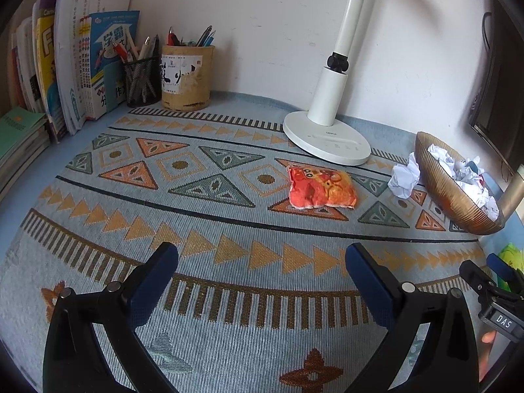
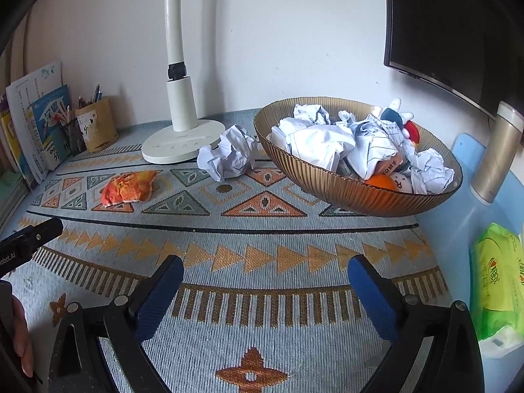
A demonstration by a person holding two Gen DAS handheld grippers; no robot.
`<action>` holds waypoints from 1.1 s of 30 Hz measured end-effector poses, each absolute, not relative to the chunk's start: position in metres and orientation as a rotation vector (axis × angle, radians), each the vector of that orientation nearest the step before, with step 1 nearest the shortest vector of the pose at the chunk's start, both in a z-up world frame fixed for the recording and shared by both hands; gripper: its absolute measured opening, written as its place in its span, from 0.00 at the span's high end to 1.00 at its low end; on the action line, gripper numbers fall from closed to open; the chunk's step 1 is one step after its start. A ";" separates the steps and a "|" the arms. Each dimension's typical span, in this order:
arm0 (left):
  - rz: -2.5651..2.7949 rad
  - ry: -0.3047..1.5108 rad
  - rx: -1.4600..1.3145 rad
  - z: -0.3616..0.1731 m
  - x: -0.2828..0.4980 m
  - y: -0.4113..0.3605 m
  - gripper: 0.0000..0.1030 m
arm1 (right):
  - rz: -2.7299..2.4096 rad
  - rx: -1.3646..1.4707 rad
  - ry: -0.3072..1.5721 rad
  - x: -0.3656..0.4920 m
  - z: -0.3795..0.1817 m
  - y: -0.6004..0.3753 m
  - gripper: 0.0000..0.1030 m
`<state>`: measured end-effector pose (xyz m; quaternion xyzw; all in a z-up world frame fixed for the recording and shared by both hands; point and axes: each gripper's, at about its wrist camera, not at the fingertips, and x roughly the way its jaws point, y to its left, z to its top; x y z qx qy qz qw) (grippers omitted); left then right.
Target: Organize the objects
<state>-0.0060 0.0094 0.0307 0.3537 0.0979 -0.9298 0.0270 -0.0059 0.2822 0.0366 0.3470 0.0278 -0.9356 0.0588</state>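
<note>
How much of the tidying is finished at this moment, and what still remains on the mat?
Done, it seems: the ribbed amber bowl already holds several crumpled papers and small toys. In hand: nothing; the left gripper and the right gripper are both open and empty. Left: one crumpled paper ball beside the bowl and the orange snack packet lie on the mat.

The near desk [image 2: 262, 294] lies bare. Farther back, a lamp [image 2: 183, 144], paper ball [image 2: 229, 157], packet [image 1: 319, 188] and bowl [image 2: 344, 193] block passage; gaps between look narrow.
</note>
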 end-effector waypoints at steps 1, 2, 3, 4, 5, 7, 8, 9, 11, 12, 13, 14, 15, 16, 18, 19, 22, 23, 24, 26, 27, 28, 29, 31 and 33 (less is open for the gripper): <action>-2.872 0.302 1.093 0.031 -0.006 0.009 0.01 | -2.834 1.052 0.083 -0.006 0.037 0.282 0.02; -2.873 0.302 1.093 0.031 -0.006 0.009 0.01 | -2.833 1.053 0.082 -0.006 0.037 0.282 0.02; -2.874 0.301 1.094 0.031 -0.007 0.009 0.01 | -2.834 1.053 0.082 -0.006 0.037 0.282 0.02; -2.875 0.301 1.094 0.031 -0.007 0.008 0.01 | -2.833 1.052 0.083 -0.006 0.037 0.282 0.02; -2.876 0.301 1.095 0.030 -0.007 0.008 0.01 | -2.833 1.052 0.083 -0.006 0.037 0.282 0.02; -2.877 0.303 1.095 0.030 -0.007 0.008 0.01 | -2.831 1.052 0.082 -0.006 0.036 0.282 0.02; -2.877 0.303 1.095 0.030 -0.007 0.008 0.01 | -2.832 1.053 0.083 -0.006 0.036 0.282 0.02; -2.876 0.306 1.095 0.030 -0.007 0.008 0.01 | -2.833 1.052 0.082 -0.006 0.036 0.282 0.02; -2.875 0.309 1.095 0.030 -0.006 0.008 0.01 | -2.831 1.054 0.080 -0.006 0.036 0.282 0.02; -2.875 0.308 1.095 0.030 -0.007 0.007 0.01 | -2.831 1.055 0.080 -0.006 0.036 0.282 0.02; -2.875 0.311 1.095 0.030 -0.006 0.007 0.01 | -2.832 1.056 0.079 -0.006 0.036 0.282 0.02; -2.873 0.316 1.095 0.030 -0.006 0.007 0.01 | -2.832 1.056 0.079 -0.006 0.036 0.282 0.02; -2.871 0.319 1.094 0.030 -0.006 0.007 0.01 | -2.832 1.056 0.080 -0.006 0.036 0.282 0.02; -2.869 0.322 1.095 0.030 -0.006 0.007 0.01 | -2.831 1.056 0.080 -0.006 0.036 0.282 0.02; -2.866 0.329 1.095 0.030 -0.006 0.007 0.01 | -2.831 1.055 0.080 -0.006 0.036 0.282 0.02; -2.866 0.331 1.095 0.029 -0.005 0.006 0.01 | -2.831 1.055 0.080 -0.006 0.036 0.282 0.02; -2.864 0.337 1.096 0.029 -0.006 0.005 0.01 | -2.832 1.055 0.080 -0.006 0.036 0.283 0.02; -2.863 0.341 1.096 0.029 -0.006 0.006 0.01 | -2.831 1.056 0.080 -0.007 0.036 0.282 0.02; -2.862 0.345 1.096 0.030 -0.006 0.006 0.01 | -2.831 1.056 0.080 -0.006 0.036 0.282 0.02; -2.859 0.357 1.094 0.030 -0.006 0.005 0.01 | -2.832 1.056 0.080 -0.006 0.037 0.282 0.02; -2.858 0.365 1.095 0.030 -0.006 0.004 0.01 | -2.831 1.056 0.080 -0.006 0.037 0.282 0.02; -2.856 0.373 1.095 0.029 -0.006 0.003 0.01 | -2.831 1.056 0.080 -0.006 0.037 0.282 0.02; -2.855 0.383 1.096 0.029 -0.006 0.002 0.01 | -2.832 1.056 0.080 -0.006 0.037 0.282 0.02; -2.847 0.400 1.090 0.029 -0.006 0.001 0.01 | -2.833 1.053 0.078 -0.006 0.037 0.283 0.02; -2.844 0.405 1.085 0.029 -0.005 0.000 0.01 | -2.835 1.053 0.077 -0.006 0.036 0.283 0.02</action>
